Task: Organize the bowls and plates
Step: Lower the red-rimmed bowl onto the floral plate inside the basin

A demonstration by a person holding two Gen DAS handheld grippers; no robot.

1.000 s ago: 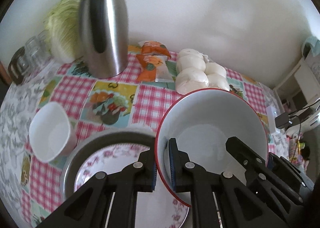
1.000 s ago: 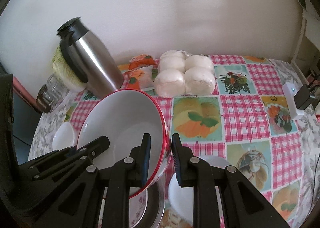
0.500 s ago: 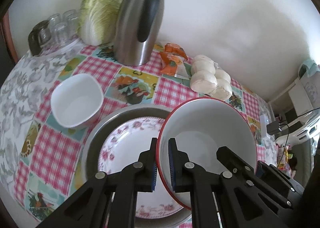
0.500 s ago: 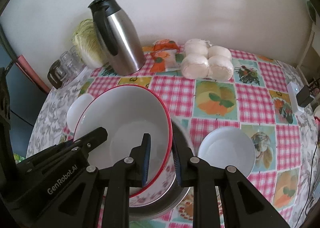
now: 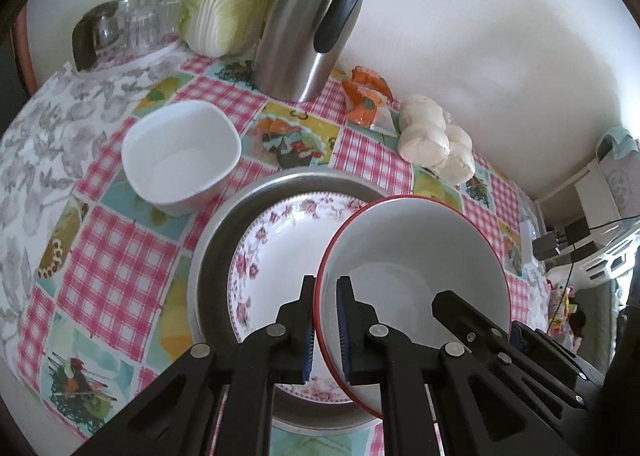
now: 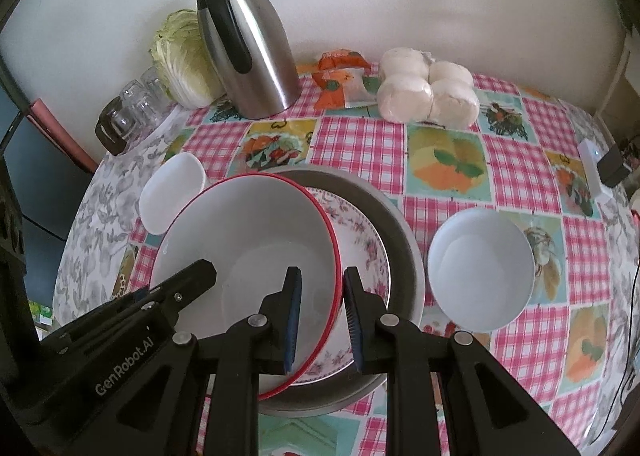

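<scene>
Two grippers hold one large red-rimmed white bowl (image 5: 416, 256) by opposite sides of its rim. The left gripper (image 5: 325, 320) has its jaws clamped nearly closed on the rim; the right gripper (image 6: 320, 312) pinches the other side likewise. The bowl hangs tilted over a floral plate (image 5: 280, 240) lying in a metal pan (image 5: 216, 240) on the checked bench (image 5: 120, 280) (a square white bowl (image 5: 180, 156) sits beside the pan, a round white bowl (image 6: 480, 268) on the pan's other side).

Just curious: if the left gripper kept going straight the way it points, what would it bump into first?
Probably the flowered plate below; the left gripper is already clamped on the red-rimmed bowl. Depth is hard to judge.
</scene>
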